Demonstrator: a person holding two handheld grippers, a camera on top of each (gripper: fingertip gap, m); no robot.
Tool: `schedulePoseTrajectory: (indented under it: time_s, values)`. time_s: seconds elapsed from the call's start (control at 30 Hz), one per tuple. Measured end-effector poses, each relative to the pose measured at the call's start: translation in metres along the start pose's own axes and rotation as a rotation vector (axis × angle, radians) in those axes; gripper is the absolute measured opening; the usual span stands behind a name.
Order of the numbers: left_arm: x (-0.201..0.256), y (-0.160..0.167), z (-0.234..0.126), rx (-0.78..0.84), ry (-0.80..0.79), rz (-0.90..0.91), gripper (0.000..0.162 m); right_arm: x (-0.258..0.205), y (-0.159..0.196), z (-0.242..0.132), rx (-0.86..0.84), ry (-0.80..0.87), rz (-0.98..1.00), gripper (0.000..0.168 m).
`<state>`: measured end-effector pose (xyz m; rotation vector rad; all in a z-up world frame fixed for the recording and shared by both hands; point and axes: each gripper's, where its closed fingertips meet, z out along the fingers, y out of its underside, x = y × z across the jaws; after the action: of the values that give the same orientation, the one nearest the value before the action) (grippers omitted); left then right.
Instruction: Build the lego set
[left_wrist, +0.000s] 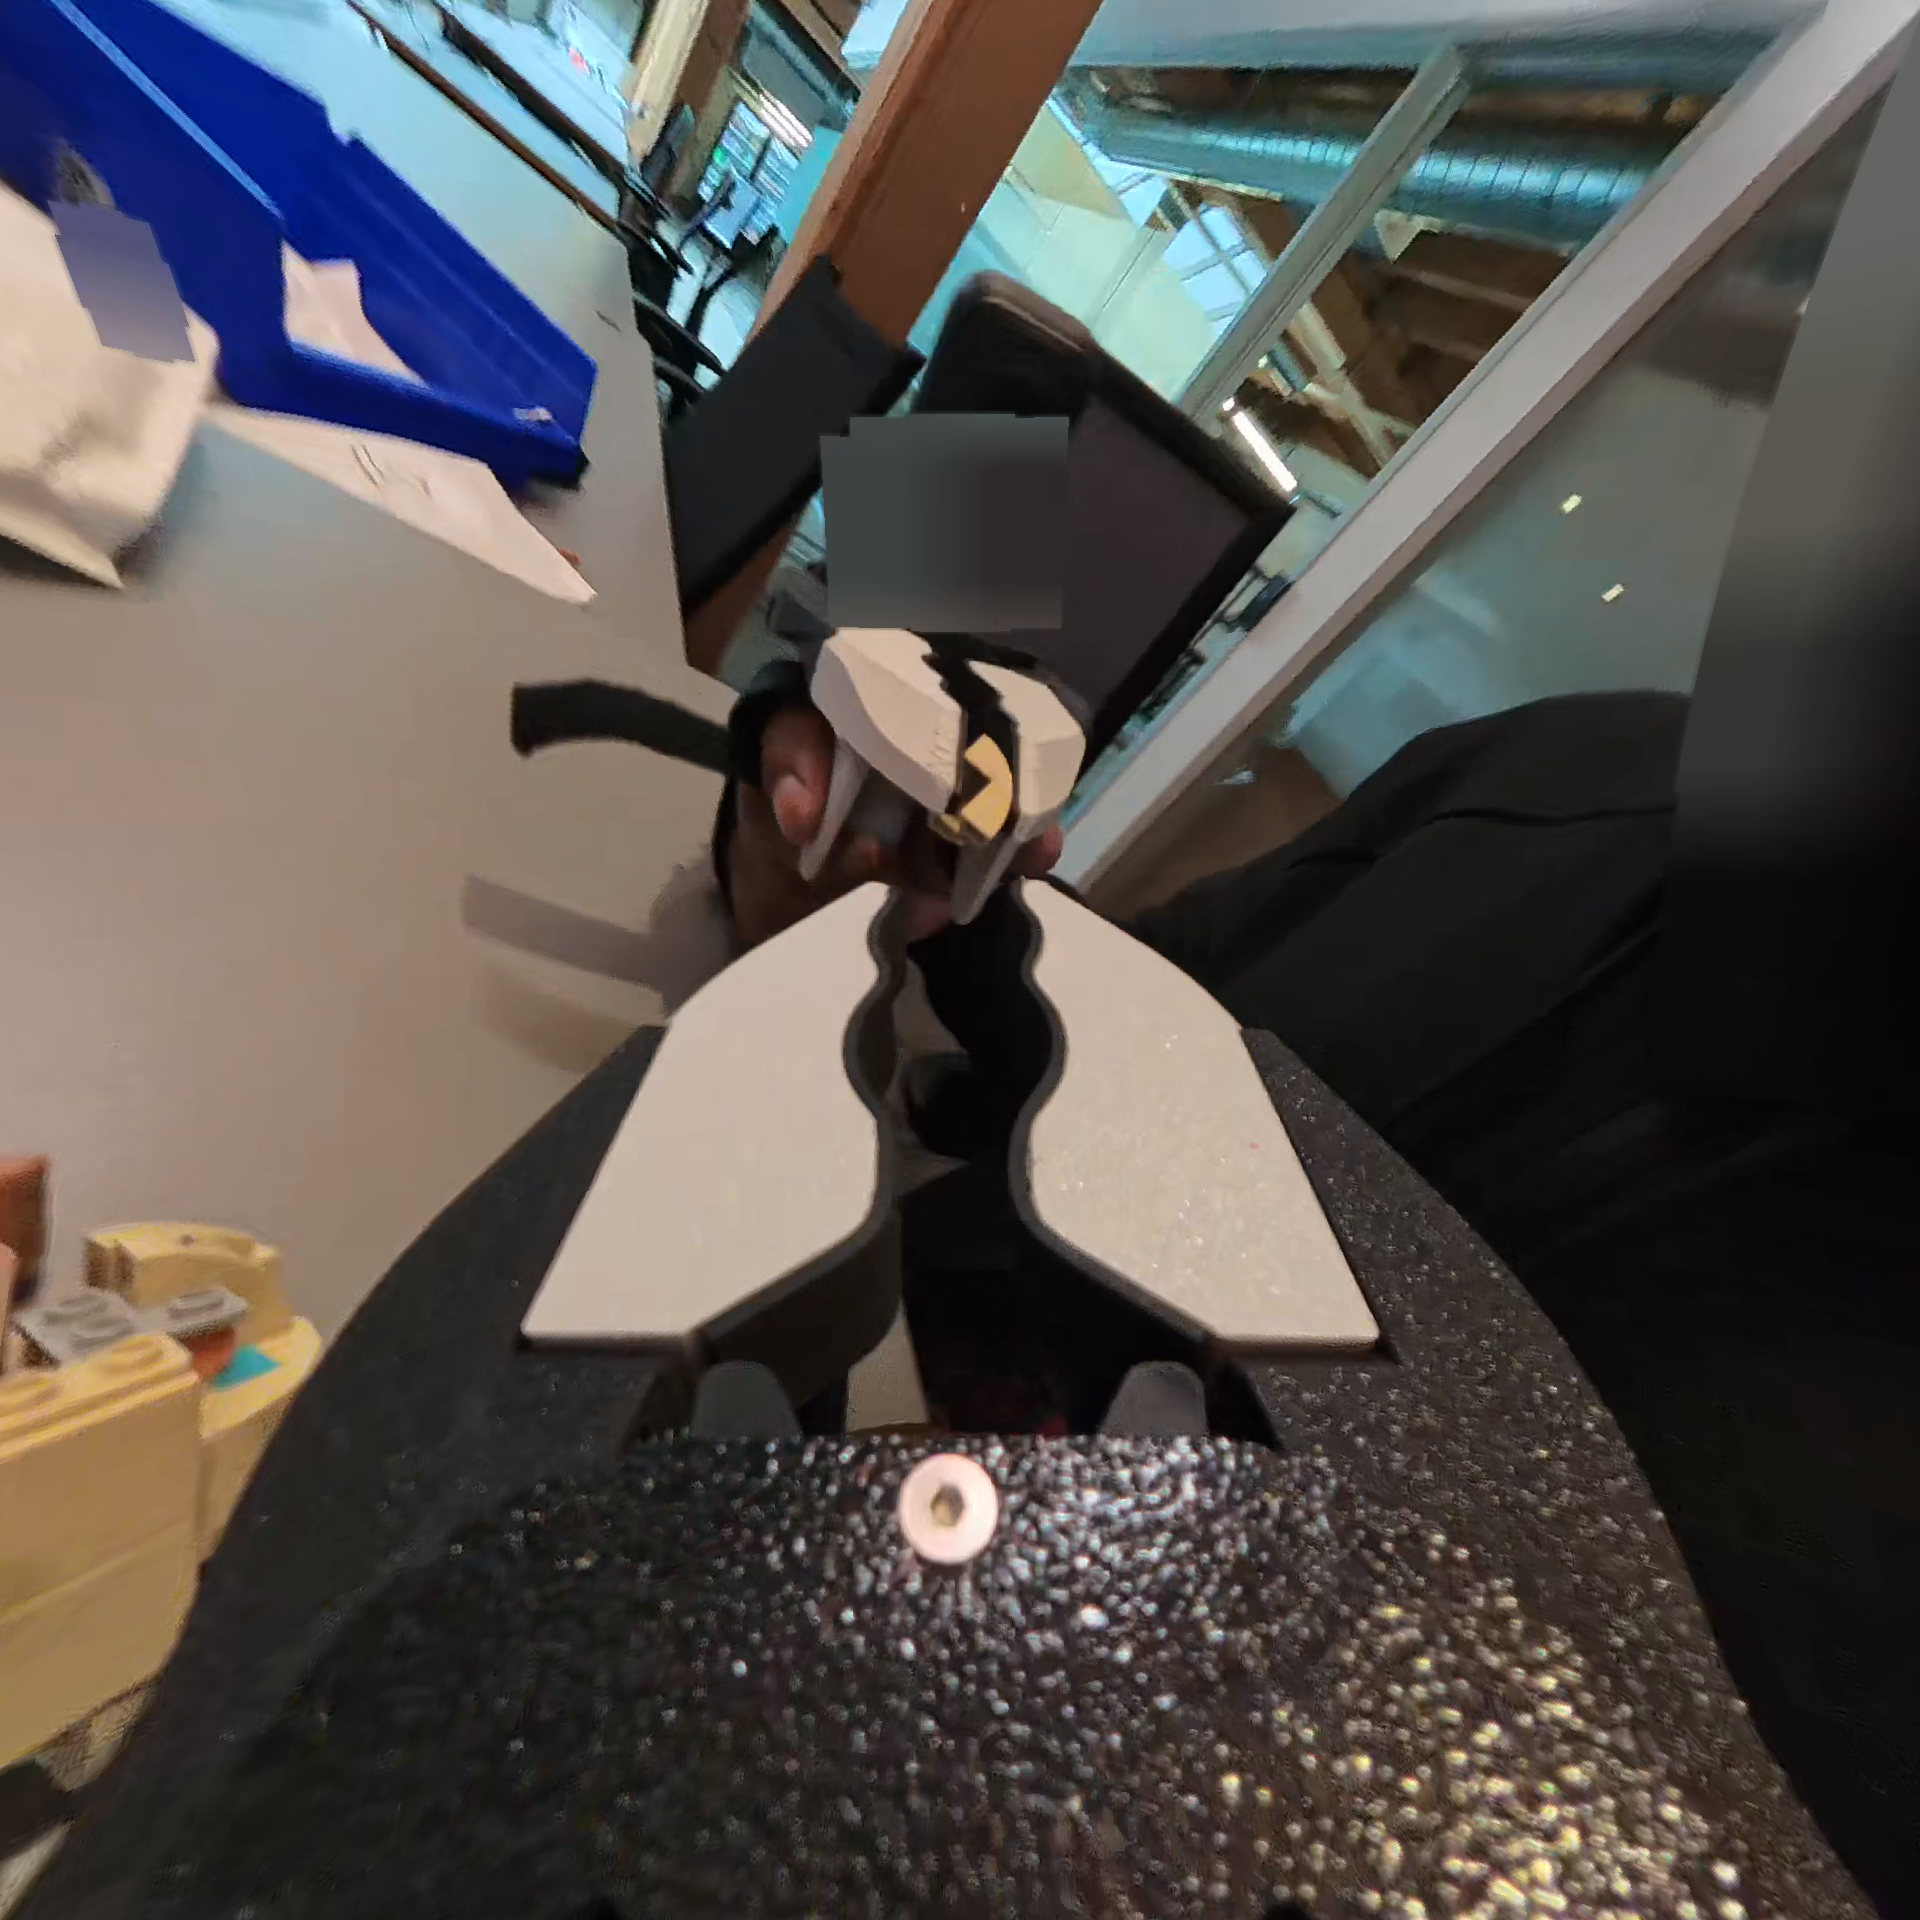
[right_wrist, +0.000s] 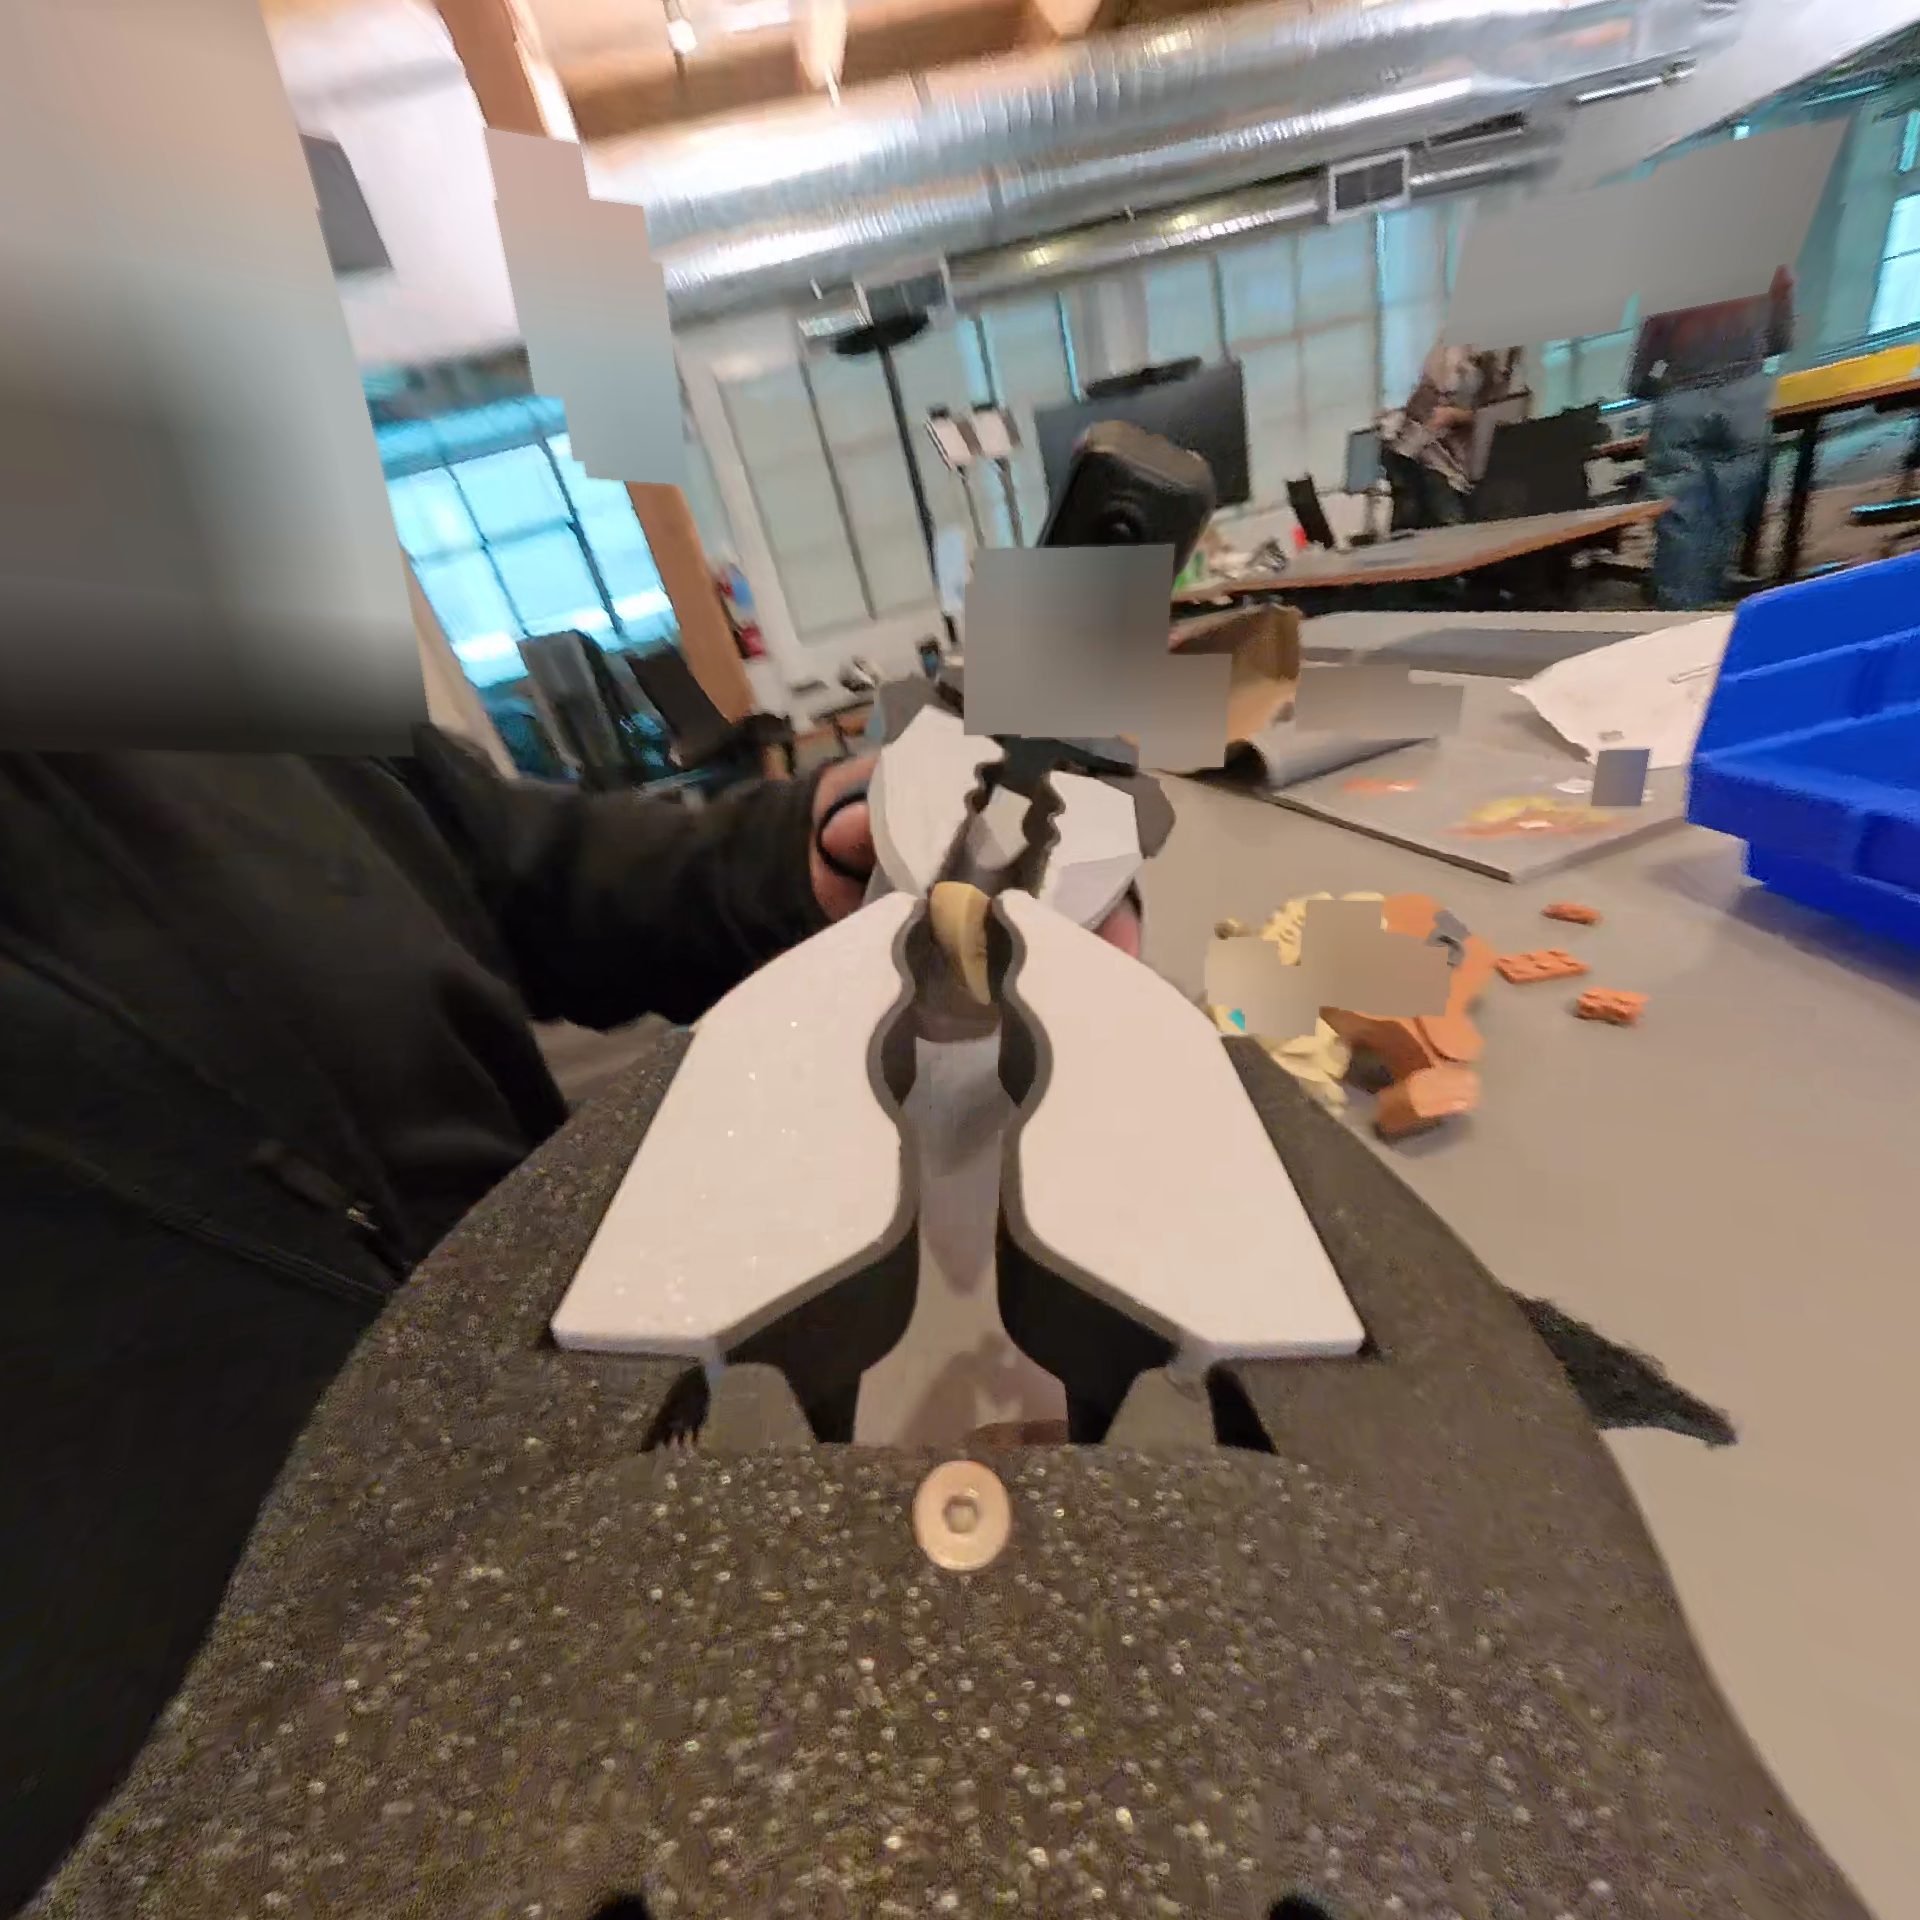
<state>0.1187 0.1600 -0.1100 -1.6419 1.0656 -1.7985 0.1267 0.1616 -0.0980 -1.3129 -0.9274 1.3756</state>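
My right gripper (right_wrist: 958, 914) is shut on a small tan curved Lego piece (right_wrist: 961, 961) and holds it in the air above the grey table (right_wrist: 1455, 1299). My left gripper (left_wrist: 956, 899) faces it tip to tip, jaws slightly apart and empty, just short of the piece. In the left wrist view the right gripper (left_wrist: 971, 831) shows head-on with the tan piece (left_wrist: 985, 802) pinched in its tips. In the right wrist view the left gripper (right_wrist: 987, 873) sits just beyond the piece. The tan and brown Lego model (right_wrist: 1392, 1029) lies on the table to the right; part of it (left_wrist: 135, 1351) shows at lower left.
Loose orange-brown plates (right_wrist: 1540, 966) lie next to the model. A blue bin (right_wrist: 1818, 748) stands at the right edge and also shows in the left wrist view (left_wrist: 395, 291). An open instruction booklet (right_wrist: 1455, 821) and a white bag (right_wrist: 1621, 675) lie behind. A person's dark sleeve (right_wrist: 623, 883) is at the left. Less than 4 cm separates the two grippers' tips.
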Motion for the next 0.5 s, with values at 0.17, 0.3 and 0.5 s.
schedulePoseTrajectory:
  time_s: [0.17,0.3,0.5]
  values:
    - [0.006,-0.003,0.006,0.005,-0.089,0.252,0.017,-0.001,-0.003,0.005,0.042,-0.067,0.15,0.01]
    - [0.006,-0.01,0.005,0.053,-0.122,0.29,0.013,-0.002,-0.007,0.011,0.089,-0.102,0.248,0.01]
    - [0.001,-0.02,-0.004,0.17,-0.229,0.372,0.014,0.012,-0.015,0.014,0.242,-0.086,0.492,0.01]
